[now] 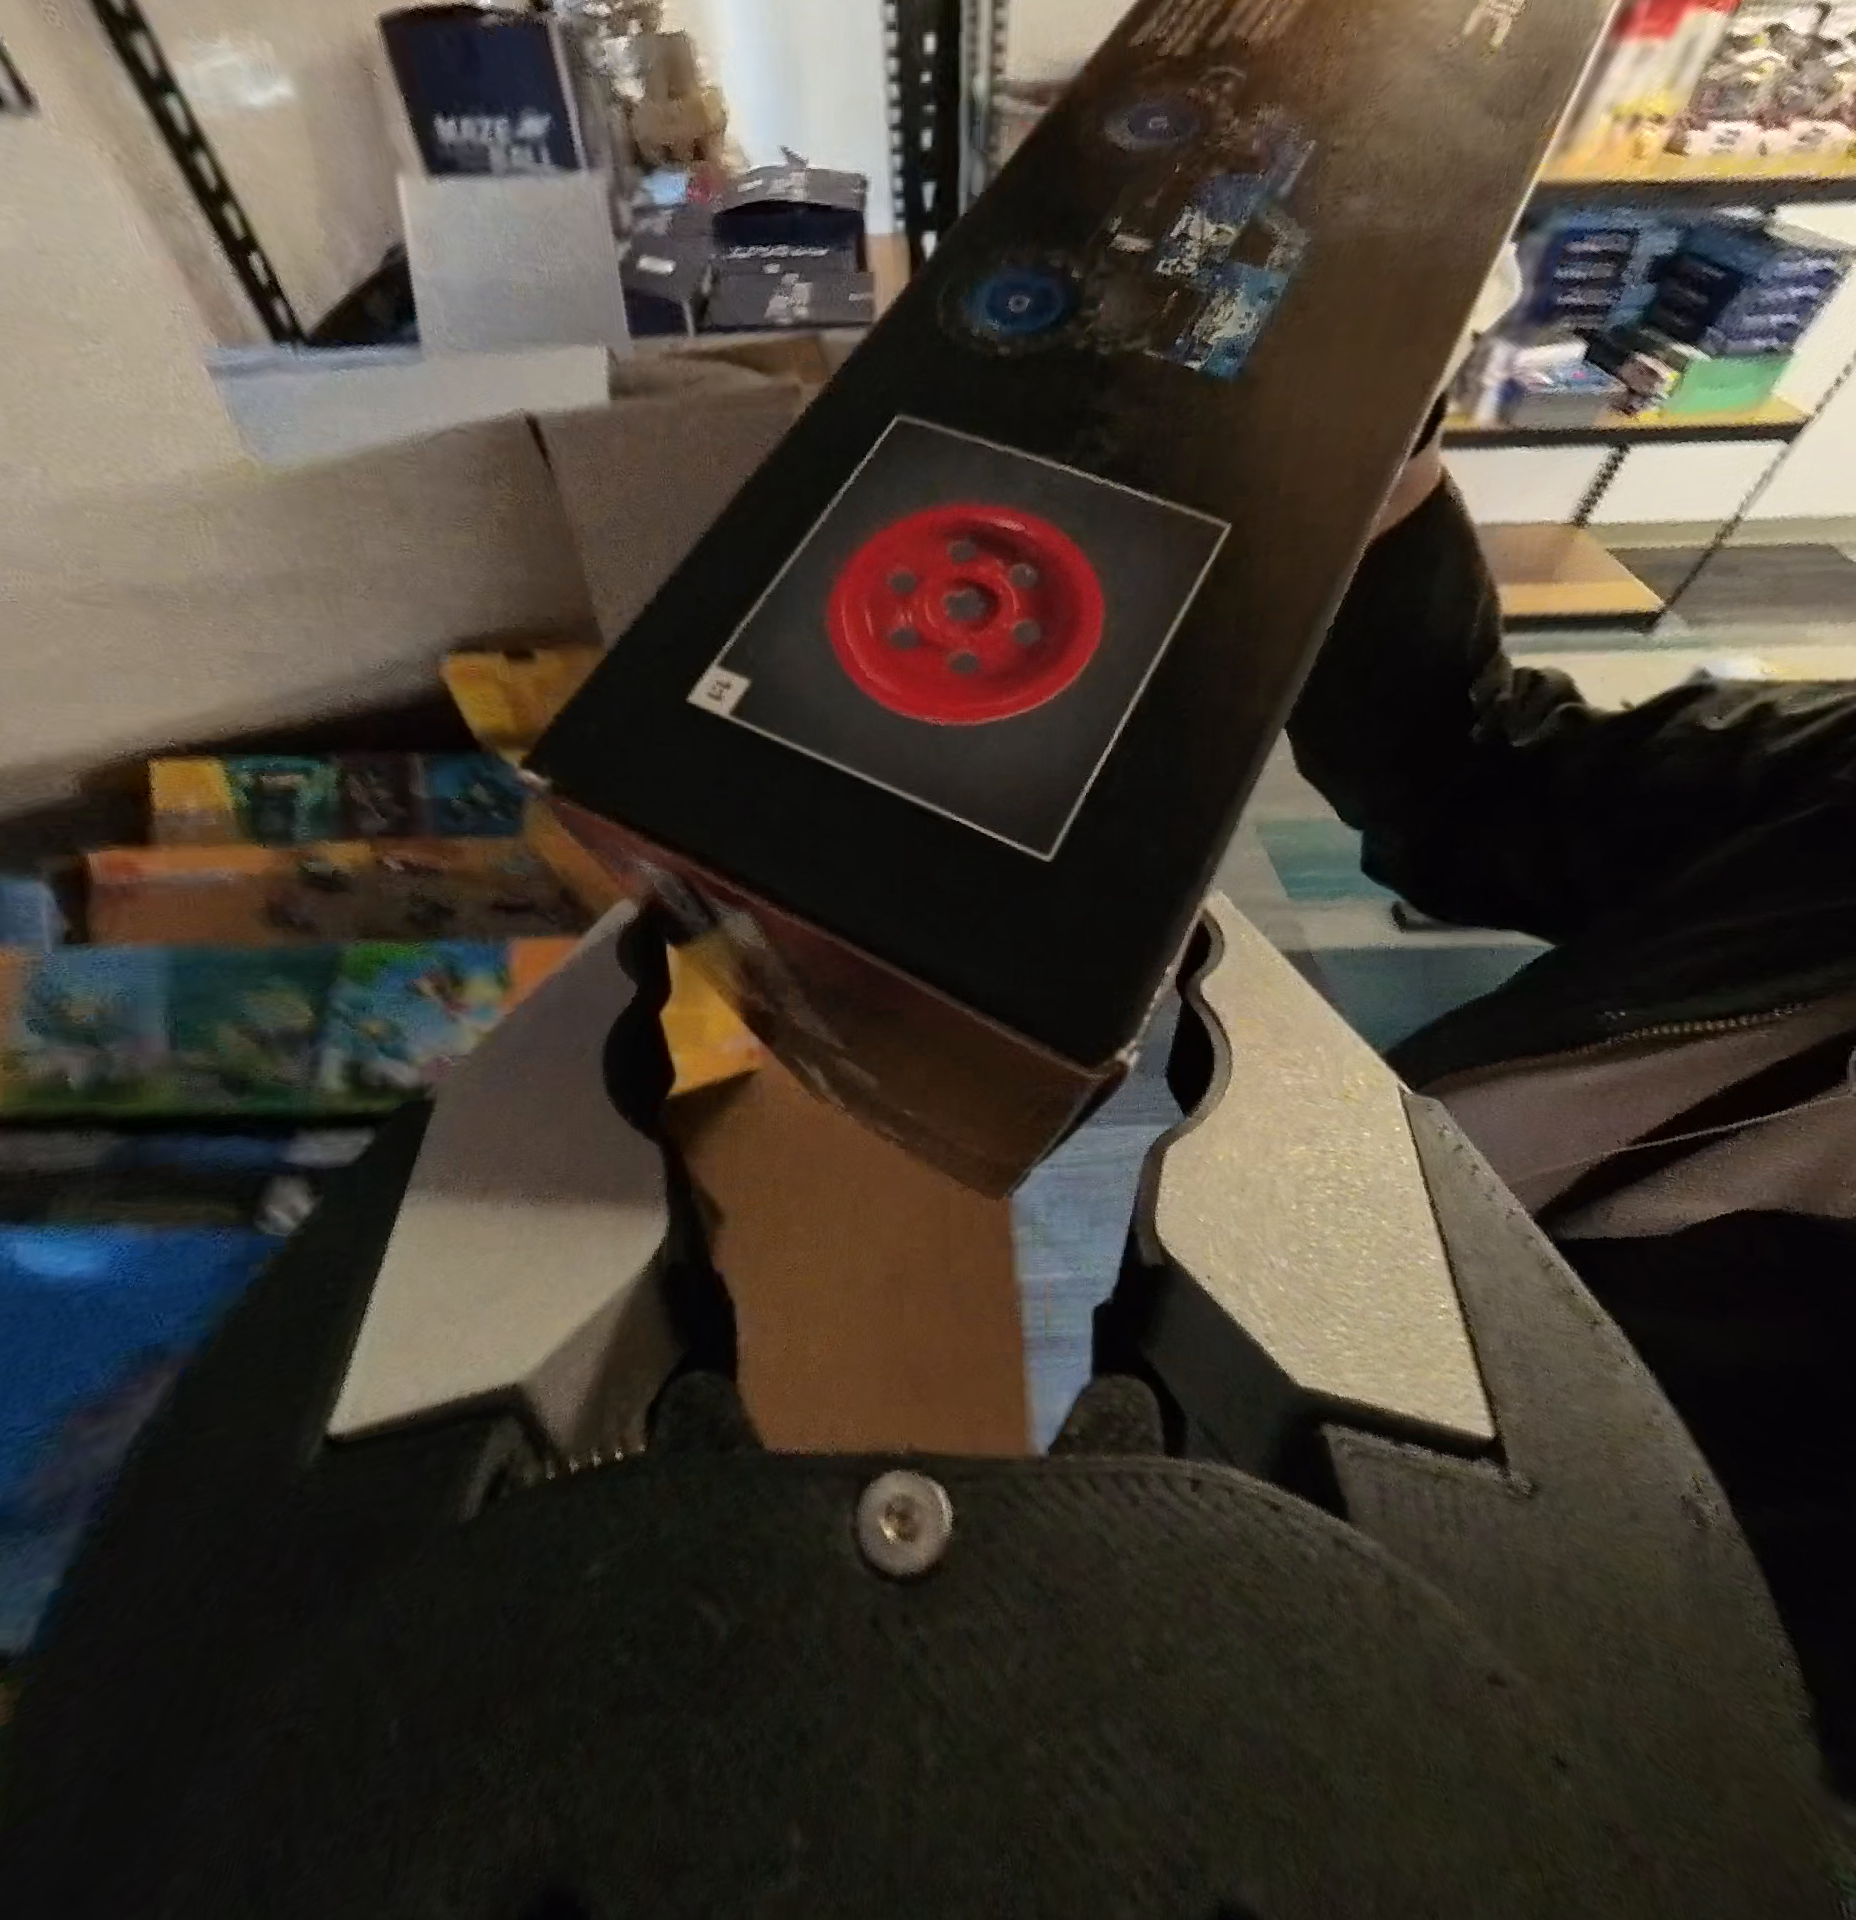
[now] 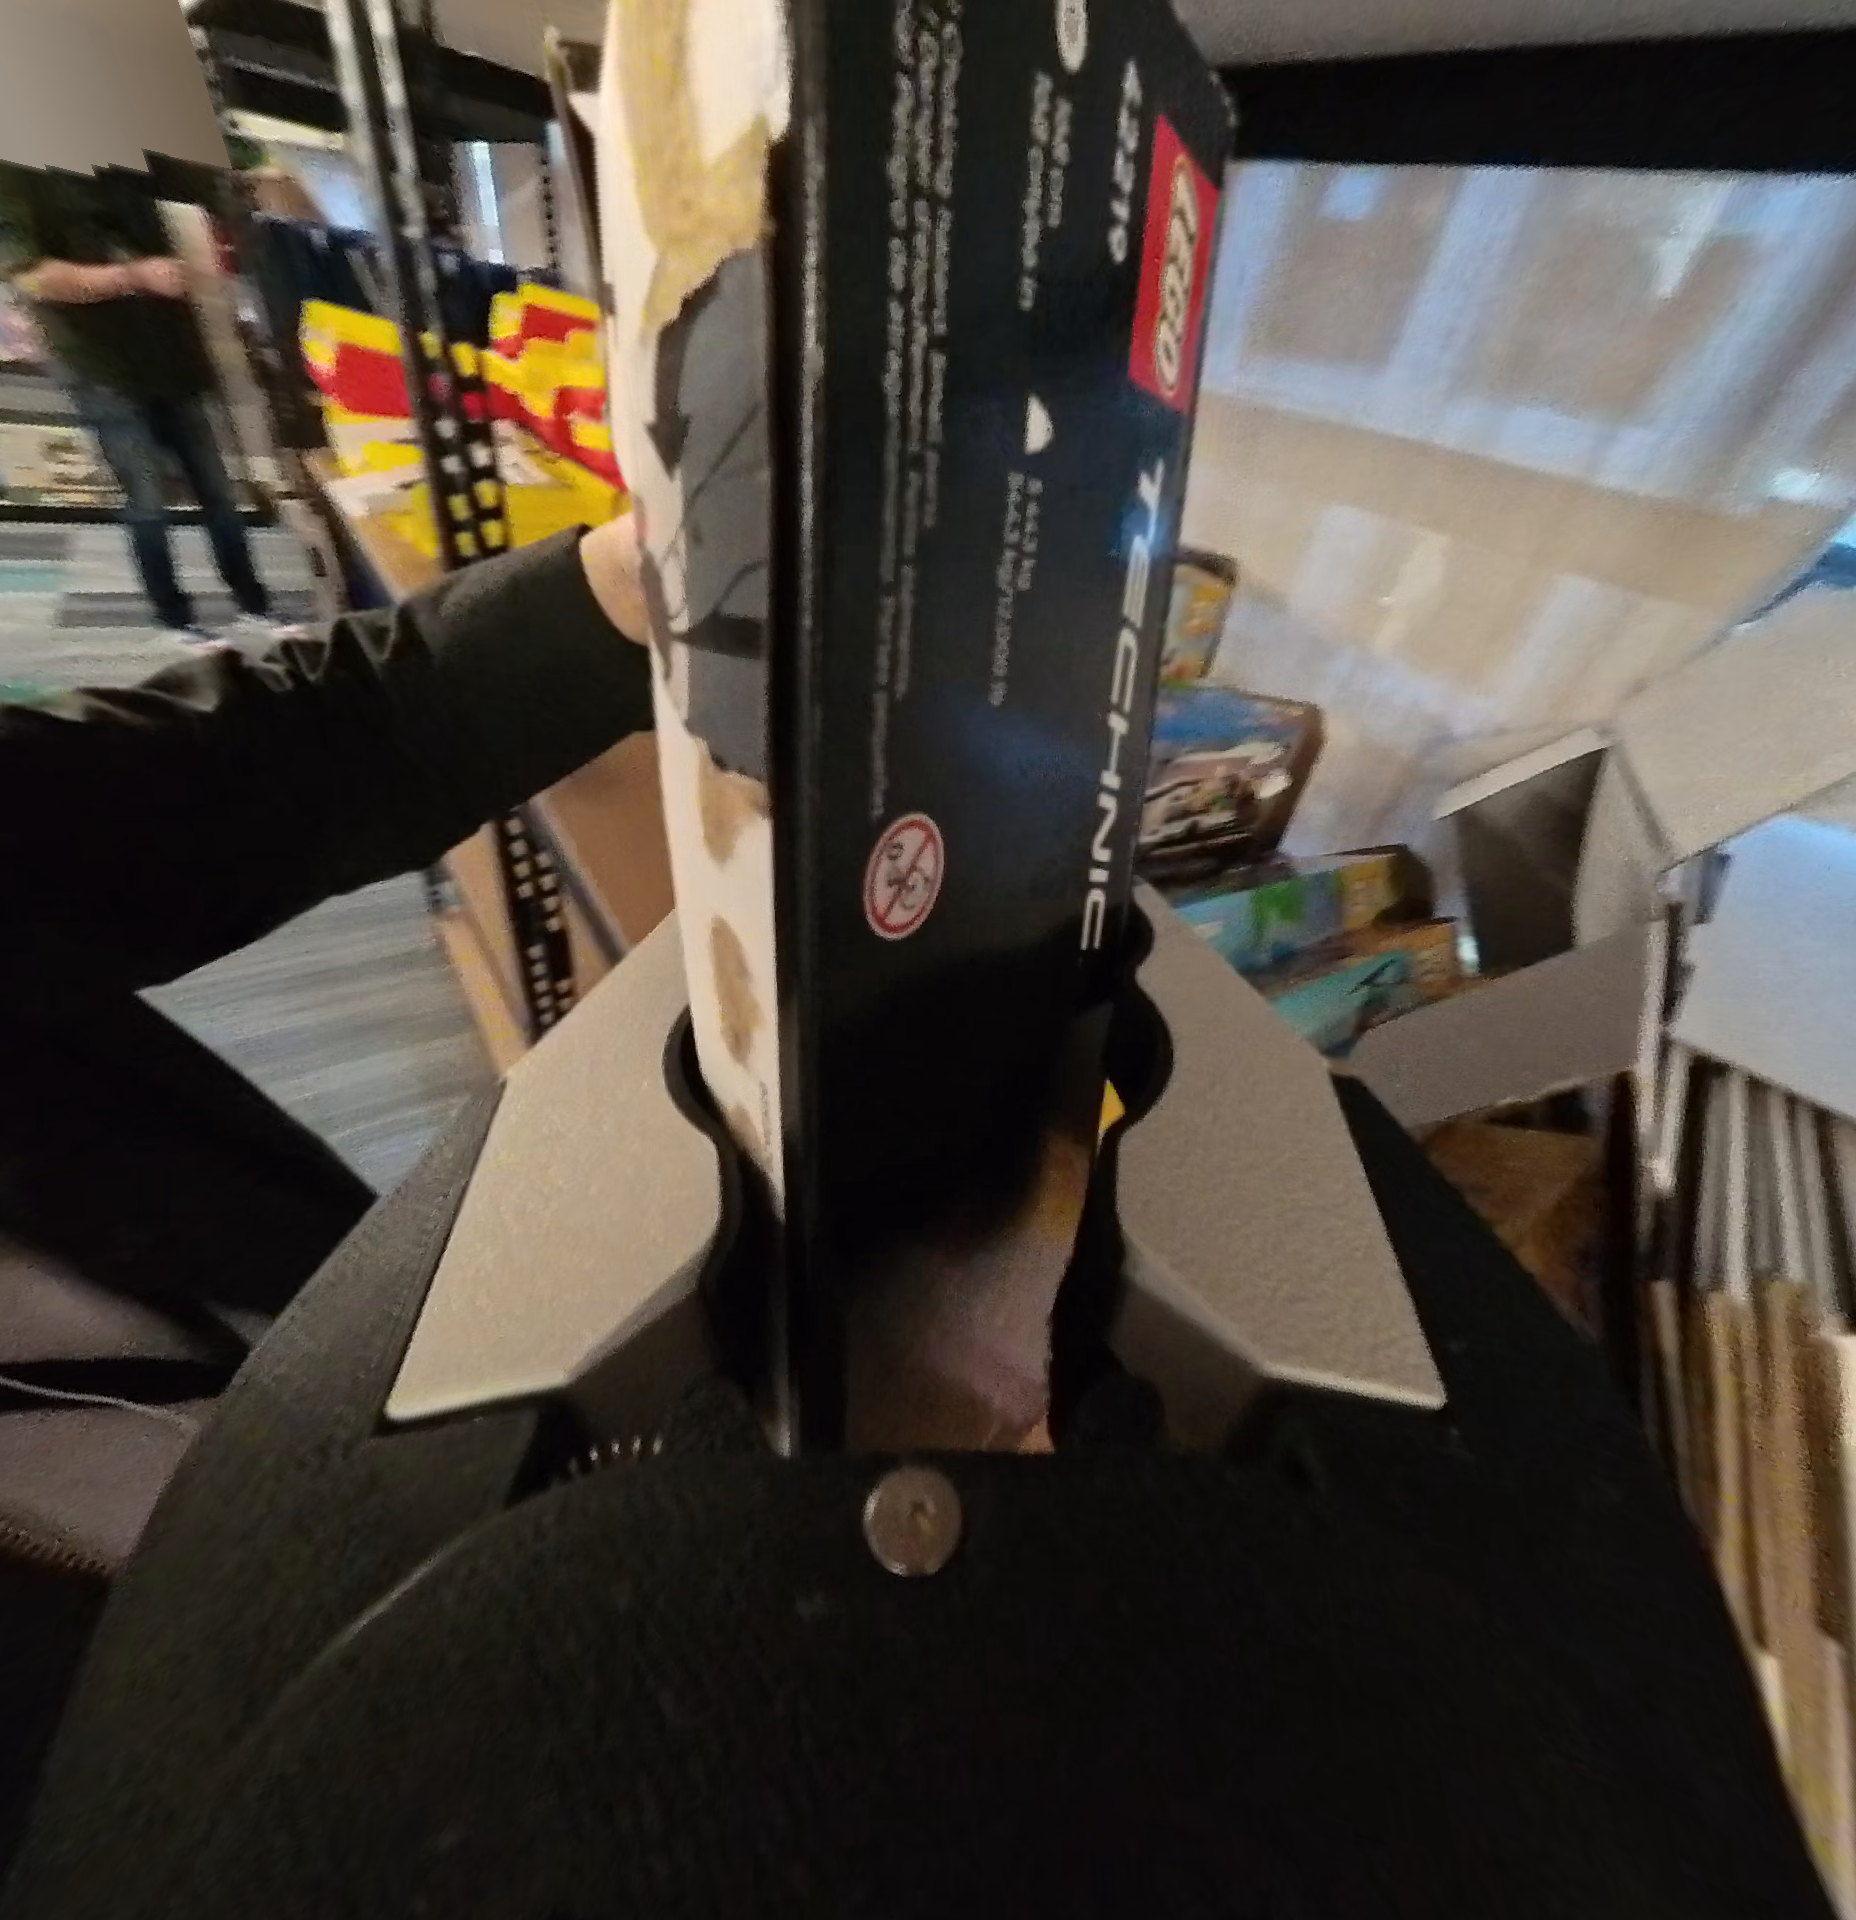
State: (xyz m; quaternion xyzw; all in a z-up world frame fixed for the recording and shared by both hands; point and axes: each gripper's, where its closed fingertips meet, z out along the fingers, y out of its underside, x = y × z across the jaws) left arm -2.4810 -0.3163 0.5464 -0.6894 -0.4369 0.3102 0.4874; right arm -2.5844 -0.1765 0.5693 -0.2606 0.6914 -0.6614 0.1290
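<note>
2 grippers hold 1 long black box (image 1: 986,665): left gripper (image 1: 908,997) clamps its near end, right gripper (image 2: 908,1049) clamps its edge, box running forward beyond both fingertips.

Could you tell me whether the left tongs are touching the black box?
Touching. In the left wrist view both fingers of the left tongs press against the near end of the black box, no gap visible.

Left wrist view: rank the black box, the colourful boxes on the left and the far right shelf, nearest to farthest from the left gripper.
1. Black box, between the left gripper's fingers.
2. Colourful boxes, lower left, just beyond.
3. Shelf, upper right, far background.
</note>
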